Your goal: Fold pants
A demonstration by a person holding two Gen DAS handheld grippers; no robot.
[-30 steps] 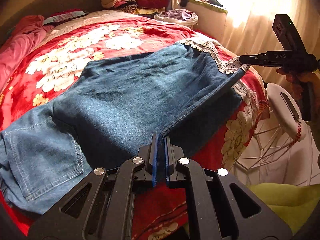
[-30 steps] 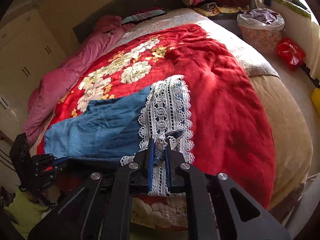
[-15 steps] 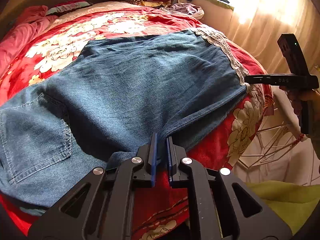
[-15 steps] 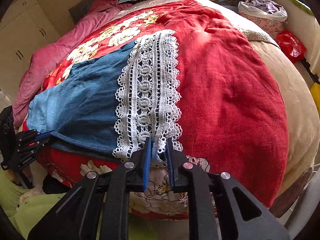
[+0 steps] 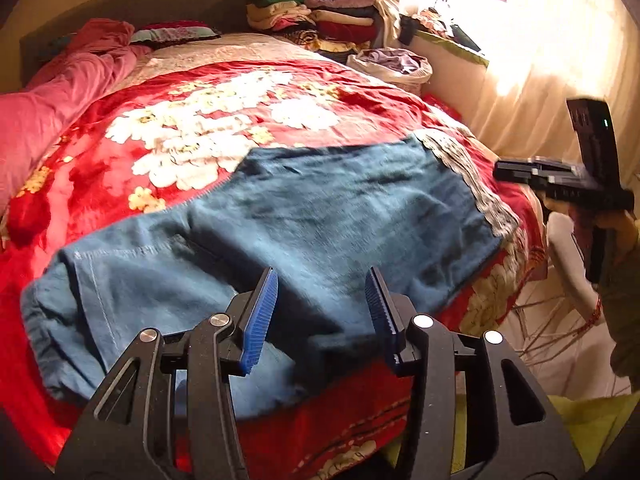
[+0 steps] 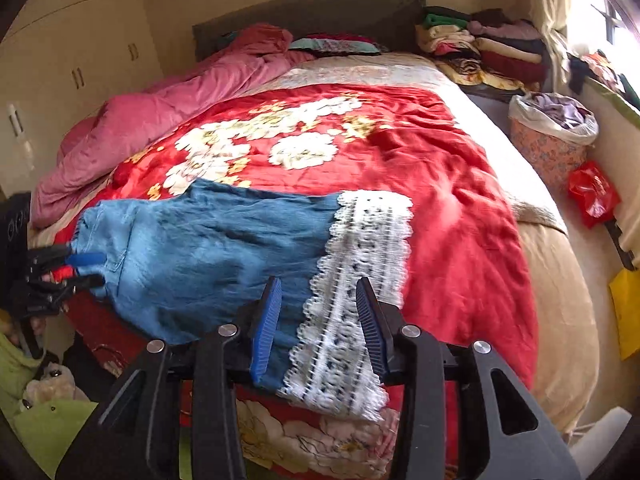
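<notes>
Blue denim pants (image 5: 320, 220) with a white lace hem (image 6: 360, 280) lie flat across the near part of the red floral bedspread (image 5: 240, 120). My left gripper (image 5: 322, 312) is open and empty, just above the pants' near edge by the waist end. My right gripper (image 6: 318, 320) is open and empty, above the lace hem (image 5: 472, 176) at the leg end. The pants also show in the right wrist view (image 6: 208, 256). The right gripper shows in the left wrist view (image 5: 504, 170), and the left gripper in the right wrist view (image 6: 86, 268).
A pink quilt (image 6: 160, 120) lies along the bed's left side. Stacked folded clothes (image 5: 320, 16) sit at the headboard corner. A basket of laundry (image 6: 552, 132) and a red bag (image 6: 592, 192) stand on the floor at the right. A curtain (image 5: 540, 60) hangs by the window.
Both grippers have opened and let go of the pants, then pulled back and up. The pants now lie flat on the bedspread.
</notes>
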